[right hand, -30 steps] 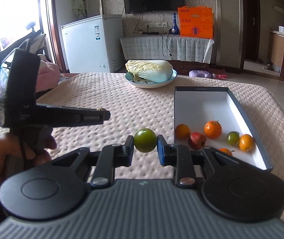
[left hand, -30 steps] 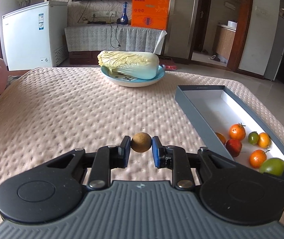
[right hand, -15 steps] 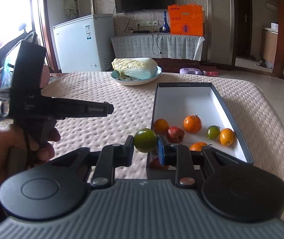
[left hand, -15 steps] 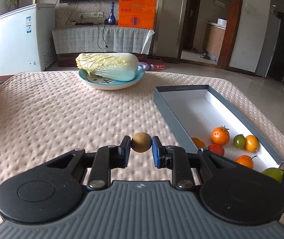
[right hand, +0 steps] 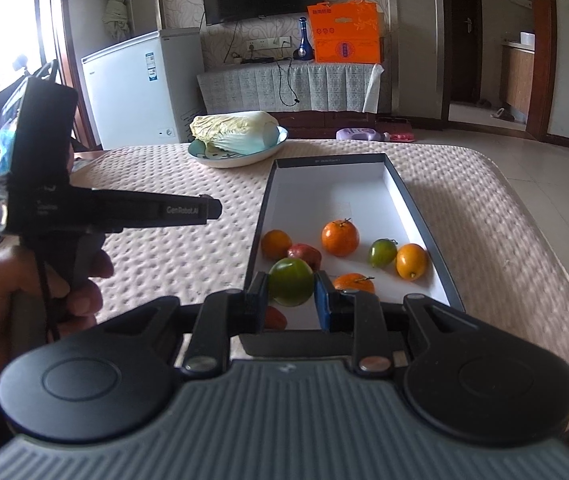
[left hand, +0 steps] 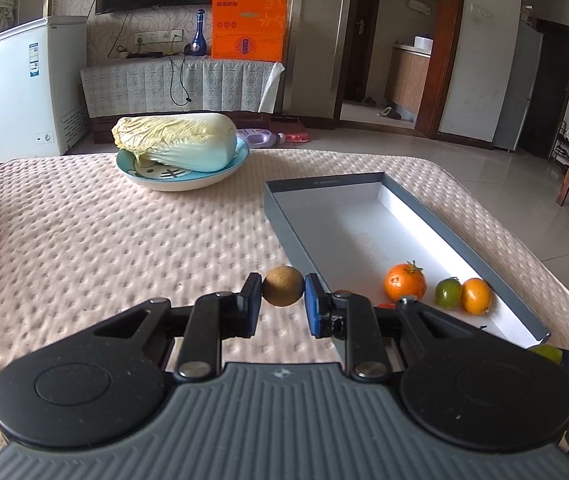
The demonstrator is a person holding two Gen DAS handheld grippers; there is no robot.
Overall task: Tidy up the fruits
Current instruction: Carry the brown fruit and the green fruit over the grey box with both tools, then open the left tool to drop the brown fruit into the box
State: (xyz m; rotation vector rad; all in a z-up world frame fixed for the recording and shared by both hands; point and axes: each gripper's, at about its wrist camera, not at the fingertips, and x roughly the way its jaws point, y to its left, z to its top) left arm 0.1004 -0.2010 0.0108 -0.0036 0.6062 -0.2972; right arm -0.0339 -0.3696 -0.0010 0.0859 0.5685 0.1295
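We see a quilted, dimpled beige cloth (left hand: 84, 240) over the table, matt. Box (right hand: 412, 200) looks like cardboard, grey matt walls, smooth white inside. Left gripper (left hand: 283, 294) is matt black plastic with ribbed grey housing, shiny metal rivets, blue pads; it holds a rough, dull brown fruit (left hand: 283, 291). Right gripper (right hand: 290, 294) holds a glossy green fruit (right hand: 290, 287). Plate (left hand: 220, 174) is glazed, glossy

A small brown round fruit (left hand: 283, 291) sits clamped between the pads of the left hand-held gripper (left hand: 283, 294). A larger green fruit (right hand: 291, 281) is pinched in the right hand-held gripper (right hand: 291, 288), above the near end of the grey box (right hand: 412, 200). Just ahead of it in the box lie oranges (right hand: 340, 237), a red fruit (right hand: 305, 255) and a small green one (right hand: 382, 252).
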